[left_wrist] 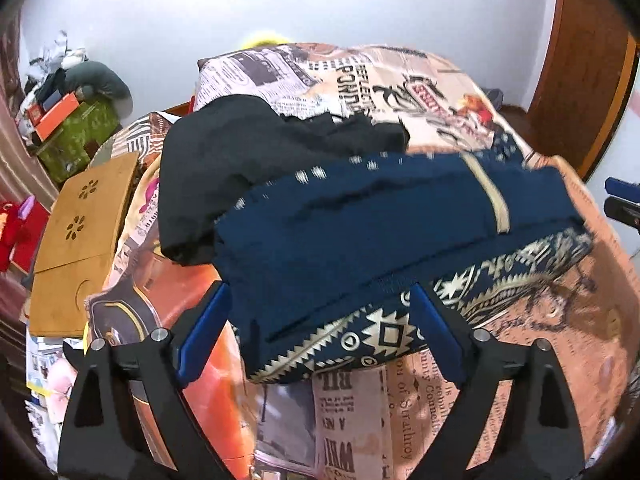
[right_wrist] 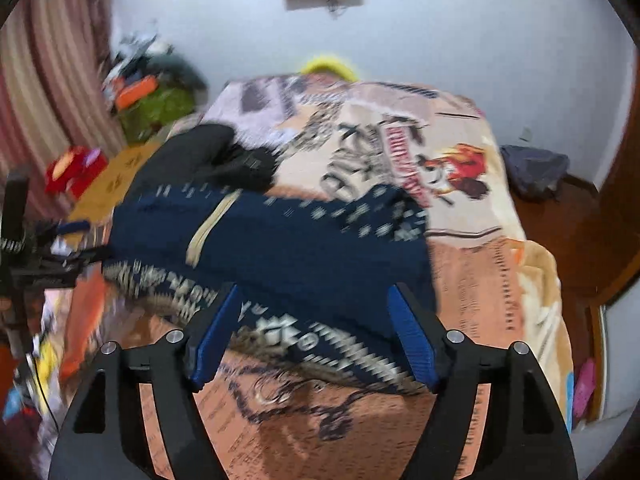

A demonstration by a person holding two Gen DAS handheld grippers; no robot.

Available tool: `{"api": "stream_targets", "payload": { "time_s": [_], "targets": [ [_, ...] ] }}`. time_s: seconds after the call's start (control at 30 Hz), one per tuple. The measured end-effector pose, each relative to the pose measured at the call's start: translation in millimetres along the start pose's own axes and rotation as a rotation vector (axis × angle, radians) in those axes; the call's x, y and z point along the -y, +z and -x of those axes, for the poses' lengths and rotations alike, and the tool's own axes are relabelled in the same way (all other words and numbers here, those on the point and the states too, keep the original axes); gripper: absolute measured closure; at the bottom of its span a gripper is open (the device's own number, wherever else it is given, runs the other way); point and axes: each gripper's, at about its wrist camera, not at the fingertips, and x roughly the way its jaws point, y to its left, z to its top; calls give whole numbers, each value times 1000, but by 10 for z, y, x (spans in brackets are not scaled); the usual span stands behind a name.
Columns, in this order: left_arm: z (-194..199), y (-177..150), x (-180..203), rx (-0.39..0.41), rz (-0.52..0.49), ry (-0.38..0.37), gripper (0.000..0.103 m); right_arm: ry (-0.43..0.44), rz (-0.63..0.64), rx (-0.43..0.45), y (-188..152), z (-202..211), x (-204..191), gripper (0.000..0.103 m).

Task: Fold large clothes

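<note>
The left hand-held gripper (left_wrist: 320, 332) pointed steeply down over the bed, its blue-padded fingers (left_wrist: 204, 336) spread wide apart, clamped on nothing, with the near left corner of the folded navy-blue fabric garment with cream geometric border (left_wrist: 360, 232) lying between them. That garment lay folded on the bed with the newspaper-print cover (left_wrist: 520, 360), its long axis running left to right across the bed, its patterned border facing the grippers. Behind its left end sat a rumpled black cloth garment (left_wrist: 240, 152). The right hand-held gripper (right_wrist: 316, 336) likewise tilted downward, its jaws standing apart over the garment's near right edge, gripping nothing; this view was blurred. At the bed's left side lay a light wooden lap tray (left_wrist: 80, 232).
</note>
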Motion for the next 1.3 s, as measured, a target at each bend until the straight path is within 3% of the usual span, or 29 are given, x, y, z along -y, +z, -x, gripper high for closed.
{"api": "stream_targets", "payload": {
  "time_s": [0.23,0.43,0.5,0.6,0.73,0.8,0.87,1.03,1.3],
  "targets": [
    [-453,-80,102,-83,15,28,12,-42,143,-107,-121,-550,-395,30],
    [-459,118,9,-27,51,13,10,-77,170,-93,9,-750,-432,30],
    [-454,291,-32,-3,26,43,9,-84,206,-89,172,-805,-378,30],
    [-468,700,-121,42,-40,135,9,-180,245,-65,632,-886,-162,30],
    [-394,1328,-337,95,-36,233,8,-303,112,55,1302,-683,165,30],
    [-278,1534,-483,143,13,268,8,-305,39,105,1468,-546,270,30],
    [-175,1643,-621,158,71,239,8,-243,-33,132,1510,-403,344,30],
    [-32,1402,-792,143,144,110,8,-109,-60,96,1254,-273,299,30],
    [-132,427,-831,-39,234,-64,8,-22,-139,-92,422,-224,489,29]
  ]
}}
